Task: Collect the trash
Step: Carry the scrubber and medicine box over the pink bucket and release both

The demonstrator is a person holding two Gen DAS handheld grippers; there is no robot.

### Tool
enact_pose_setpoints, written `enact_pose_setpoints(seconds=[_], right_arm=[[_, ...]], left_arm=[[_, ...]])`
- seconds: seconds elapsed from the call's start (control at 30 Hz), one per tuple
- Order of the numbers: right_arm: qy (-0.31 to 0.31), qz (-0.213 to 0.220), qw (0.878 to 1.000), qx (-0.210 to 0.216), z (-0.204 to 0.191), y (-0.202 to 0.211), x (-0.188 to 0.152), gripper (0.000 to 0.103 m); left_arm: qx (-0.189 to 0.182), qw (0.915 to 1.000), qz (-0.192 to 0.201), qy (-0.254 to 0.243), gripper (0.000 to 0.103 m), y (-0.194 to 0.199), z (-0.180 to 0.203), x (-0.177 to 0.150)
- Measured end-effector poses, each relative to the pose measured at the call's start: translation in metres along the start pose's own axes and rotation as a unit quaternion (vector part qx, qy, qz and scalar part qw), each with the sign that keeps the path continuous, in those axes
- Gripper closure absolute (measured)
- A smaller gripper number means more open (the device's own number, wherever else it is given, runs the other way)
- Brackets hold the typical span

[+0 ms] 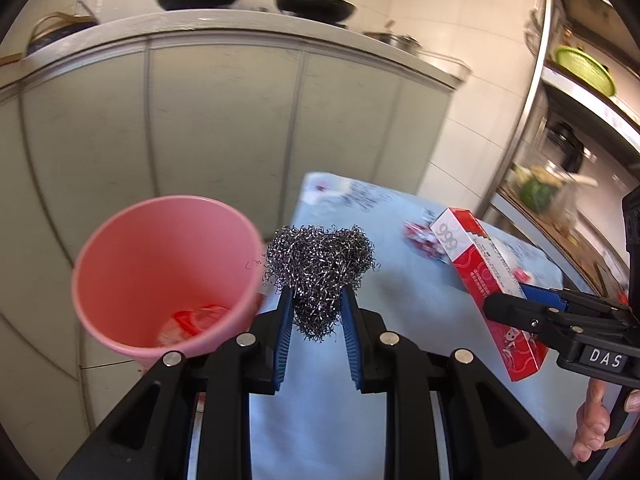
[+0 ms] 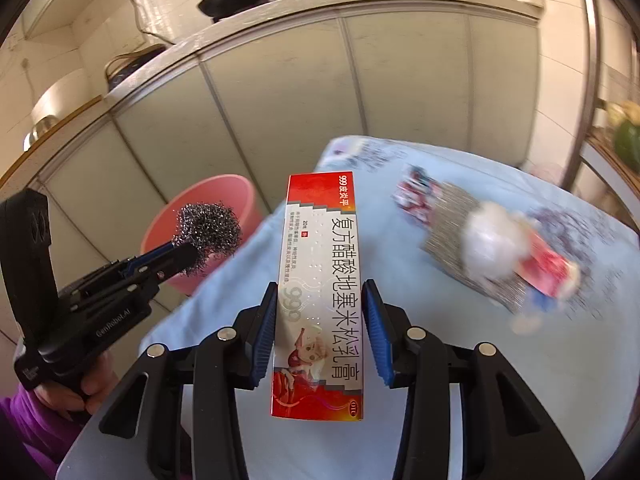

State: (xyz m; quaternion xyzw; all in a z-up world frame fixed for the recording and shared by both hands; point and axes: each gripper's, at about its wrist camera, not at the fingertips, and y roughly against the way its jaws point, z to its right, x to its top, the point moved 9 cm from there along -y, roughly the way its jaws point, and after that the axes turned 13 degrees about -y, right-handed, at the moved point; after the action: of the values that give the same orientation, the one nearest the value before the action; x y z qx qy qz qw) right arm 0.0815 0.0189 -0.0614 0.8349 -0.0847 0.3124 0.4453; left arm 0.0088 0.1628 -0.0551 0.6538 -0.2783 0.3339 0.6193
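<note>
Left gripper (image 1: 316, 300) pinching steel wool (image 1: 320, 264), right gripper (image 2: 320, 292) clamping red box (image 2: 320, 296), pink bin (image 1: 160, 272) holding wrappers (image 1: 192, 322)

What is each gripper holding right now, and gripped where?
Left gripper: steel wool scourer, pinched at its lower part. Right gripper: red-and-white ointment box, clamped across its long sides.

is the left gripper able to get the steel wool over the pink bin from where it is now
Probably yes. The left gripper is shut on the steel wool, and the pink bin stands open-topped just beside it, with nothing between them. The right gripper, holding the red box, stays off to the other side.
</note>
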Motion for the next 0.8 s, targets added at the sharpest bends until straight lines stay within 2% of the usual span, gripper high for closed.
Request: enact_pose_setpoints(seconds=[0.2,0.4,0.53,0.8], right_arm=[[0.037,-0.024,0.998,0.040,-0.065,-0.044,0.014,0.061],[0.063,-0.049,0.995,0.063,-0.115,-0.089,0.020,0.061],[0.062,-0.061,0.994,0.069,-0.132,-0.114,0.024,0.061],[0.059,-0.085,0.993,0.061,-0.137,-0.148,0.018,0.060]], left_arm=[[0.066,0.9970,0.000,0.042,0.080,0.005,-0.070,-0.008],[0.102,0.9920,-0.018,0.072,0.080,0.003,-0.119,-0.027],[0.109,0.9901,-0.028,0.085,0.080,-0.005,-0.136,-0.036],[0.112,0.9888,-0.046,0.087,0.079,-0.017,-0.144,-0.044]])
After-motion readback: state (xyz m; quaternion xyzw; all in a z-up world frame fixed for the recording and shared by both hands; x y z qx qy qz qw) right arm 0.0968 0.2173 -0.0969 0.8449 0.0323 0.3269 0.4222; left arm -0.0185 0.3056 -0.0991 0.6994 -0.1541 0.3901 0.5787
